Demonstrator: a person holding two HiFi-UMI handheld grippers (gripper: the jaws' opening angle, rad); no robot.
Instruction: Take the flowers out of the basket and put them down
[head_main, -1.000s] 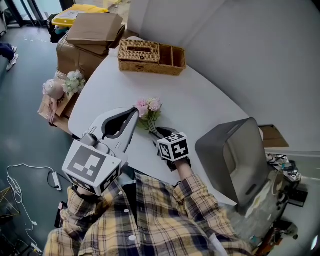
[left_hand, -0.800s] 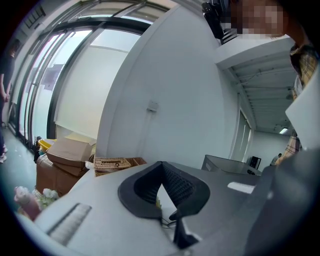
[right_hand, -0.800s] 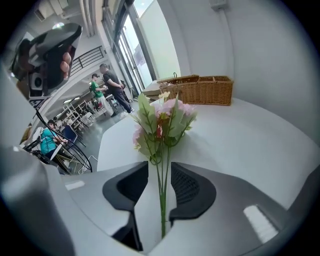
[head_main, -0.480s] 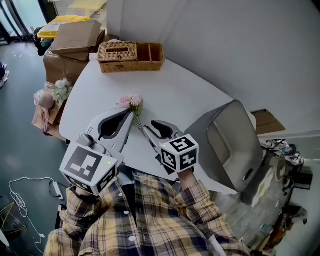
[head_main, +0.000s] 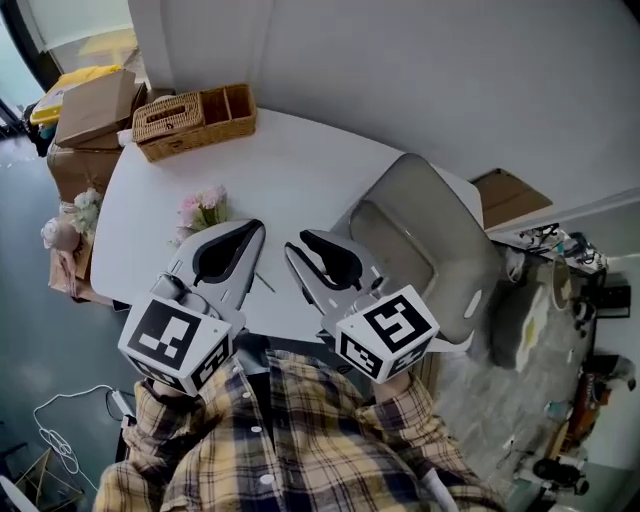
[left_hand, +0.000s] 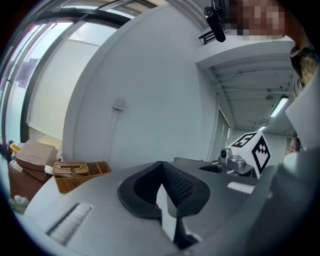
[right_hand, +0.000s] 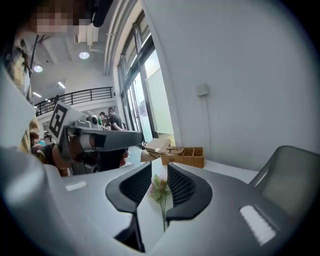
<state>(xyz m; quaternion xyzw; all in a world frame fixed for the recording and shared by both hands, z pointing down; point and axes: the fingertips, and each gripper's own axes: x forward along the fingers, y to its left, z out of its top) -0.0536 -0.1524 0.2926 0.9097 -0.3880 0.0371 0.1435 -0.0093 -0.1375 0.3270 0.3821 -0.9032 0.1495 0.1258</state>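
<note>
A small bunch of pink flowers (head_main: 200, 206) with green stems lies flat on the white table (head_main: 300, 165), apart from both grippers. The wicker basket (head_main: 195, 118) stands at the table's far left corner, also in the left gripper view as the basket (left_hand: 75, 172). My right gripper (head_main: 297, 248) hovers near the table's front edge, its jaws closing with nothing between them. Through their gap (right_hand: 159, 167) I see the flowers (right_hand: 160, 186) on the table beyond. My left gripper (head_main: 257, 229) is beside it, its jaws (left_hand: 162, 164) shut on nothing.
A grey chair (head_main: 430, 235) stands against the table's right side, close to my right gripper. Cardboard boxes (head_main: 88, 105) and another bunch of flowers (head_main: 72, 215) sit on the floor at the left. Clutter (head_main: 560, 260) lies to the far right.
My right gripper has drawn back from the flower stems toward the person, its jaws narrowing. The flowers stay on the table. The head view has swung right. The left gripper has hardly moved.
</note>
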